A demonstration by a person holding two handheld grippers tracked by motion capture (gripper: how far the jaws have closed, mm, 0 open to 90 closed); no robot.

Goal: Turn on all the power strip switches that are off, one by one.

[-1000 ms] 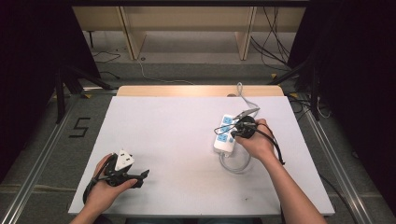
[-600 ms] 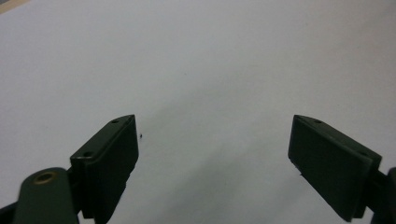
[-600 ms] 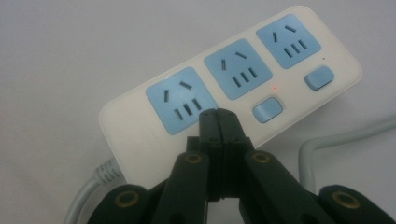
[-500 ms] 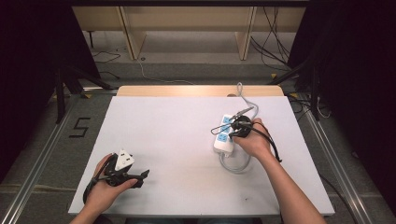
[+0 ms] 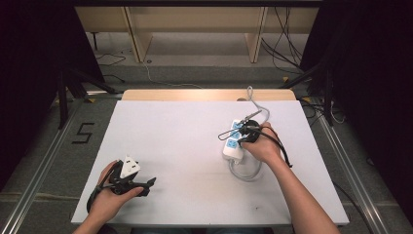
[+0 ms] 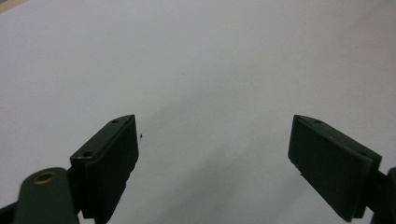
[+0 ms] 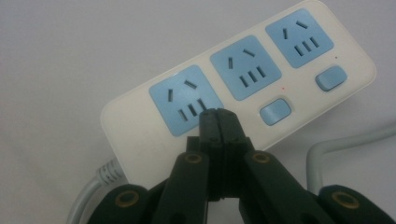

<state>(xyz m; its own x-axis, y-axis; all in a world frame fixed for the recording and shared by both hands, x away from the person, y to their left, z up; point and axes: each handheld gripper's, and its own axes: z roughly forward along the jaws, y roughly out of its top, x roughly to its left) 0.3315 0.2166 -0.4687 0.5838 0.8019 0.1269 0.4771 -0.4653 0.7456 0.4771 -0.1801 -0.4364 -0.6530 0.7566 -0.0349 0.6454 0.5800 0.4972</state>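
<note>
Two grippers are at work over a white table (image 5: 185, 146). The right gripper (image 7: 218, 114) has its jaws pressed fully together, with nothing between them, and their tips are over the power strip (image 7: 243, 84), at the edge of the nearest blue socket (image 7: 186, 99). Whether the tips touch the plastic or only hang just above it, I cannot tell. The strip is white, with three blue sockets in a row and two blue switches (image 7: 275, 111) beside them. In the high view the power strip (image 5: 234, 141) lies on the right half of the table, with its grey cable (image 5: 243, 170) in a loop on the near side, and the right gripper (image 5: 242, 140) is on top of it, held by the person's right hand (image 5: 263, 144).

The left gripper (image 6: 215, 140) has its jaws wide apart, and between them is only the bare table surface. In the high view the left gripper (image 5: 146, 185) is low near the front left corner of the table, well apart from the strip.
</note>
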